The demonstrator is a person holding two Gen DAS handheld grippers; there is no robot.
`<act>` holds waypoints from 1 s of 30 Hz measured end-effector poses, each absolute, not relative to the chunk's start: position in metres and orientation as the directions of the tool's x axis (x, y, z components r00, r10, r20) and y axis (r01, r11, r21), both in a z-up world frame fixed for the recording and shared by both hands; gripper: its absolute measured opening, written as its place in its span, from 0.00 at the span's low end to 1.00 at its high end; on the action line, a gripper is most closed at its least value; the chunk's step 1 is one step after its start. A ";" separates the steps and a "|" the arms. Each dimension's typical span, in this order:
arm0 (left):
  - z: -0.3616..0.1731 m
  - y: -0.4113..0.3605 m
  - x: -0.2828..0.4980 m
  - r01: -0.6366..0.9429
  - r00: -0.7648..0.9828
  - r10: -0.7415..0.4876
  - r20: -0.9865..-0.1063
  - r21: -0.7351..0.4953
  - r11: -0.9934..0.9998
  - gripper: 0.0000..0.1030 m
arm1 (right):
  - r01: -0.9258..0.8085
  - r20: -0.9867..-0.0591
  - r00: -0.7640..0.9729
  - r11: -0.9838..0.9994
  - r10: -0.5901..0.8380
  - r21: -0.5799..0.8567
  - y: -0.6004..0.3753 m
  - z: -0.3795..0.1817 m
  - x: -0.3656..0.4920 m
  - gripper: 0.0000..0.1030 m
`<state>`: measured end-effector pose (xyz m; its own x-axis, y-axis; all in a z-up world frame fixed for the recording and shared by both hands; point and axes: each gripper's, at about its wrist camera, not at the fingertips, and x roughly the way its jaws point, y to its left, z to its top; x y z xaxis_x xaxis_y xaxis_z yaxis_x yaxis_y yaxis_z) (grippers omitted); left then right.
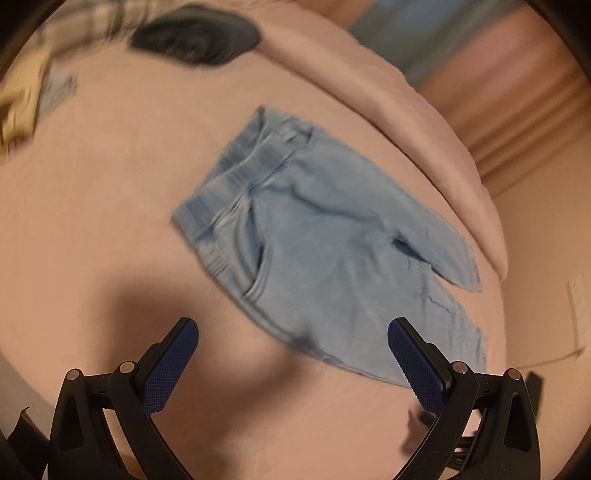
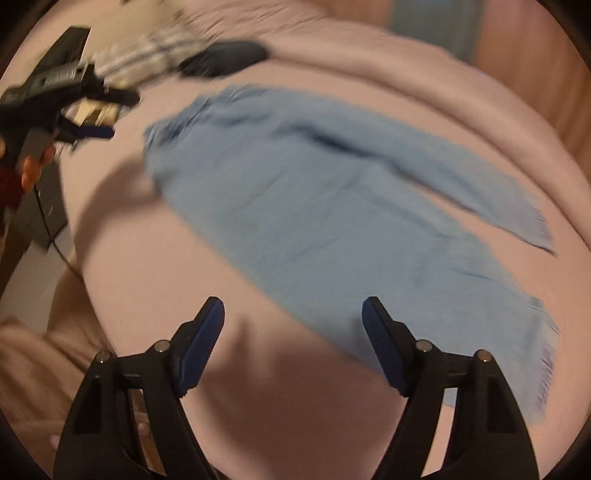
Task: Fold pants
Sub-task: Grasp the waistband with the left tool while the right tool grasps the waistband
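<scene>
Pink bedsheet (image 1: 110,221) — dark garment (image 1: 195,35), plaid cloth (image 2: 147,59) at far edge

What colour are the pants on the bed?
Light blue. The pants show best in the left wrist view.

Left gripper (image 1: 293,332): black plastic frame, triangular cutouts, silver round pins at pivots, dark blue cross-hatched pads (image 1: 170,365). Right gripper (image 2: 293,312): same build, black frame, silver pins, blue textured pads (image 2: 199,350). In right wrist view, thin black cable (image 2: 55,243) trailed off left unit; bare fingers (image 2: 31,171), dark red sleeve (image 2: 9,188).
</scene>
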<state>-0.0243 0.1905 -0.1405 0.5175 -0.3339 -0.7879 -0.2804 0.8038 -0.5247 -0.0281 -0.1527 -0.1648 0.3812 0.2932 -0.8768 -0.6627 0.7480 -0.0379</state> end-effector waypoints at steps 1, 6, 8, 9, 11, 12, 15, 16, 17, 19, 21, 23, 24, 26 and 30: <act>-0.146 0.191 -0.023 -0.294 0.510 -0.349 -0.786 -0.541 0.788 0.99 | -0.686 -0.883 0.373 0.726 0.284 -0.056 -0.146 -0.174 -0.027 0.64; -0.175 0.190 -0.003 -0.333 0.529 -0.364 -0.766 -0.582 0.742 0.92 | -0.709 -0.886 0.371 0.701 0.279 -0.076 -0.141 -0.187 -0.019 0.53; -0.177 0.191 0.007 -0.363 0.538 -0.309 -0.785 -0.546 0.755 0.66 | -0.696 -0.875 0.397 0.713 0.278 -0.089 -0.142 -0.185 -0.014 0.37; -0.178 0.193 0.011 -0.365 0.541 -0.290 -0.790 -0.531 0.765 0.57 | -0.691 -0.870 0.404 0.717 0.282 -0.089 -0.141 -0.185 -0.012 0.28; -0.182 0.196 0.021 -0.384 0.525 -0.259 -0.811 -0.497 0.778 0.23 | -0.684 -0.868 0.403 0.725 0.289 -0.076 -0.135 -0.187 -0.009 0.18; -0.185 0.200 0.022 -0.391 0.523 -0.284 -0.803 -0.523 0.758 0.22 | -0.686 -0.868 0.402 0.724 0.291 -0.074 -0.134 -0.186 -0.010 0.15; -0.178 0.204 0.012 -0.375 0.555 -0.288 -0.781 -0.543 0.751 0.15 | -0.689 -0.864 0.391 0.723 0.316 -0.048 -0.134 -0.178 -0.012 0.11; -0.172 0.204 0.005 -0.361 0.572 -0.281 -0.771 -0.544 0.757 0.15 | -0.691 -0.859 0.392 0.721 0.328 -0.040 -0.138 -0.172 -0.015 0.11; -0.169 0.204 0.001 -0.348 0.586 -0.275 -0.762 -0.543 0.764 0.15 | -0.695 -0.852 0.396 0.718 0.342 -0.035 -0.140 -0.166 -0.018 0.11; -0.170 0.201 -0.002 -0.334 0.575 -0.247 -0.780 -0.500 0.799 0.17 | -0.706 -0.849 0.389 0.708 0.359 -0.024 -0.138 -0.163 -0.017 0.11; -0.177 0.197 0.005 -0.328 0.520 -0.220 -0.826 -0.430 0.841 0.29 | -0.713 -0.874 0.332 0.701 0.355 0.014 -0.137 -0.175 -0.012 0.13; -0.172 0.201 0.003 -0.314 0.505 -0.194 -0.841 -0.388 0.867 0.65 | -0.712 -0.908 0.274 0.702 0.317 0.030 -0.135 -0.193 -0.004 0.17; -0.165 0.203 0.002 -0.304 0.499 -0.171 -0.849 -0.357 0.883 0.78 | -0.715 -0.905 0.270 0.698 0.330 0.041 -0.135 -0.189 -0.003 0.21; -0.144 0.212 -0.008 -0.262 0.545 -0.122 -0.829 -0.306 0.915 0.88 | -0.724 -0.908 0.241 0.687 0.342 0.067 -0.138 -0.176 0.000 0.47; -0.112 0.225 0.004 -0.194 0.628 -0.034 -0.777 -0.199 0.961 0.89 | -0.727 -0.833 0.294 0.675 0.469 0.123 -0.163 -0.128 0.025 0.57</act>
<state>0.0042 0.2253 -0.1117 0.6282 -0.0342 -0.7773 -0.1938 0.9607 -0.1989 0.0252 -0.1629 -0.1278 0.2945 0.4692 -0.8325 -0.7272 0.6753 0.1234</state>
